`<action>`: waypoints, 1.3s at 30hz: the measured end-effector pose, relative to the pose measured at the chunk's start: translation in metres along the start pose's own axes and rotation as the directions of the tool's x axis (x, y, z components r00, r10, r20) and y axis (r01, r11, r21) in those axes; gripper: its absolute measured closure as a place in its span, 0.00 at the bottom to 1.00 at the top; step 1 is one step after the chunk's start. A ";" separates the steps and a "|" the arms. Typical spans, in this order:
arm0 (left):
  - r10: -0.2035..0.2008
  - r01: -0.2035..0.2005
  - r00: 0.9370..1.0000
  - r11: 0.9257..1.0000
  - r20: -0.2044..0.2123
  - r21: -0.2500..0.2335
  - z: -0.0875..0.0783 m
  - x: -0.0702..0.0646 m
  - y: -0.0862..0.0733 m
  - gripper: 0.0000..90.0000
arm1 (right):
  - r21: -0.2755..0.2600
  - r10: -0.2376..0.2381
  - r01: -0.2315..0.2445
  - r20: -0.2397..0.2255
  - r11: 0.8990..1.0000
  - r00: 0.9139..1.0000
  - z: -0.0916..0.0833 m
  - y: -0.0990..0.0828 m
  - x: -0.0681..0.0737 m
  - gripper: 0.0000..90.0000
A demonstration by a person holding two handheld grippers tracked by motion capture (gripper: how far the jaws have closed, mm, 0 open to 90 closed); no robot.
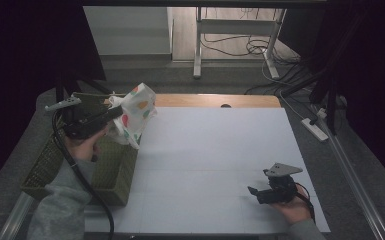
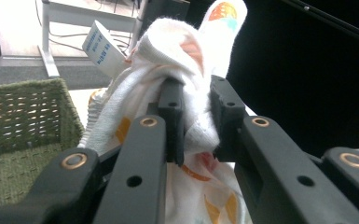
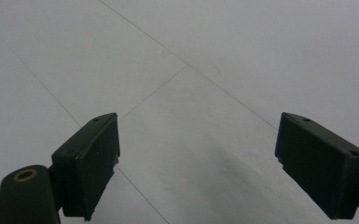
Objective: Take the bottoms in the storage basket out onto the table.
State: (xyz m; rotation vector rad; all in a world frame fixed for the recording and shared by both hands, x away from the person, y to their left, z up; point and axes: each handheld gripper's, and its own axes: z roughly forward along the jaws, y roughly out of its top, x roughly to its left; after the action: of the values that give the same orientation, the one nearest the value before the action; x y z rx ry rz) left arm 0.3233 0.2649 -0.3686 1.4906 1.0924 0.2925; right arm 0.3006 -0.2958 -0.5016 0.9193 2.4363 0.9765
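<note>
Cloth [image 1: 136, 111], white with coloured spots, hangs pinched in my left gripper [image 2: 196, 100] above the green basket [image 1: 111, 176] at the table's [image 1: 215, 150] left edge, lifted but not yet placed, while my right gripper [image 3: 198, 154] rests wide open, empty.

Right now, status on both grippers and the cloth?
Left gripper shut on cloth, lifted beside the green basket. Right gripper open, nothing between. Nothing blocking.
</note>
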 end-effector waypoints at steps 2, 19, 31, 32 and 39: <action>0.004 -0.004 1.000 1.000 0.004 0.004 0.003 -0.002 0.001 0.86 | -0.001 0.000 0.000 0.001 1.000 1.000 0.000 0.000 0.000 0.16; 0.020 -0.020 0.999 1.000 0.037 0.023 0.019 -0.013 0.002 0.86 | -0.001 0.002 -0.002 0.004 1.000 1.000 0.000 0.000 0.000 0.16; 0.025 -0.027 0.998 0.999 0.056 0.036 0.031 -0.020 0.003 0.86 | -0.004 0.004 -0.004 0.004 1.000 1.000 -0.001 0.000 0.000 0.16; 0.026 -0.028 0.998 0.999 0.057 0.036 0.031 -0.021 0.003 0.86 | -0.005 0.004 -0.004 0.004 1.000 1.000 -0.001 0.000 0.000 0.16; 0.031 -0.034 0.997 0.998 0.069 0.044 0.039 -0.026 0.003 0.86 | -0.025 0.008 -0.008 0.001 1.000 1.000 -0.003 0.000 -0.001 0.16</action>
State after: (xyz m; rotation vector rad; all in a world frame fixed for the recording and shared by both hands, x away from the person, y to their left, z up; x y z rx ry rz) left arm 0.3391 0.2213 -0.3658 1.5488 1.0268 0.2388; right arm 0.3000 -0.2974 -0.4994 0.9217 2.4159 1.0074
